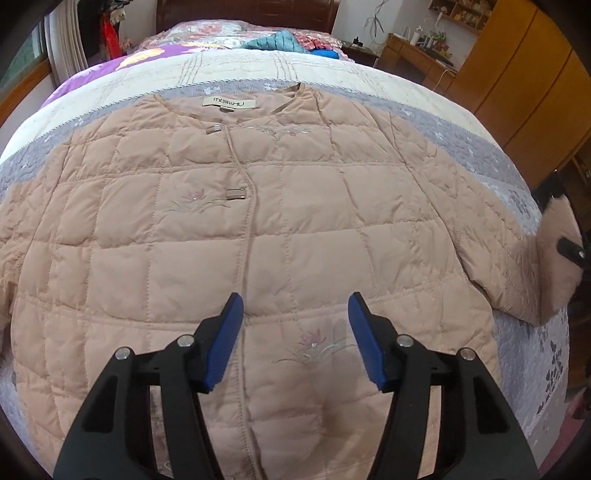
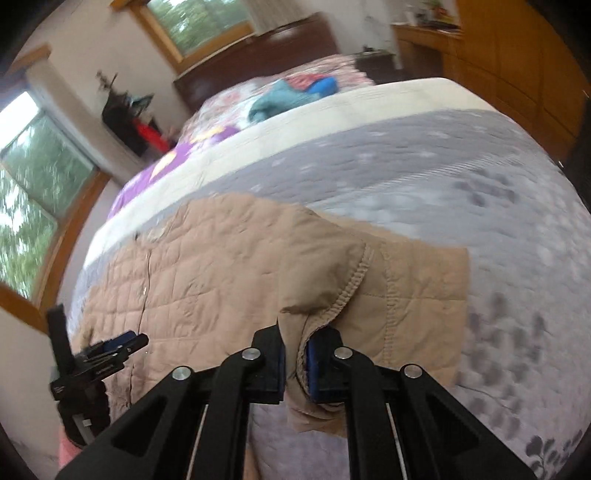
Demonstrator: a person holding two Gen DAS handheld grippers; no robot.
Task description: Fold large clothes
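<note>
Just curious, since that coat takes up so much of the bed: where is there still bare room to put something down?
Bare quilt lies between the jacket collar and the clothes pile near the headboard, and beyond the sleeve cuff held by the right gripper. The jacket crowds the foot end, under the open left gripper.

Grey floral bedspread (image 1: pixel 480 147); teal garment (image 1: pixel 275 40) near headboard (image 1: pixel 243 9); wooden wardrobe (image 1: pixel 532 81) right.

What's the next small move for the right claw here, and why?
Probably carry the sleeve cuff inward across the jacket front. The right claw is shut on the cuff, lifted off the bedspread, while the jacket body lies flat and buttoned. The left claw hovers open over the hem, holding nothing, so it could pin the body if needed.
</note>
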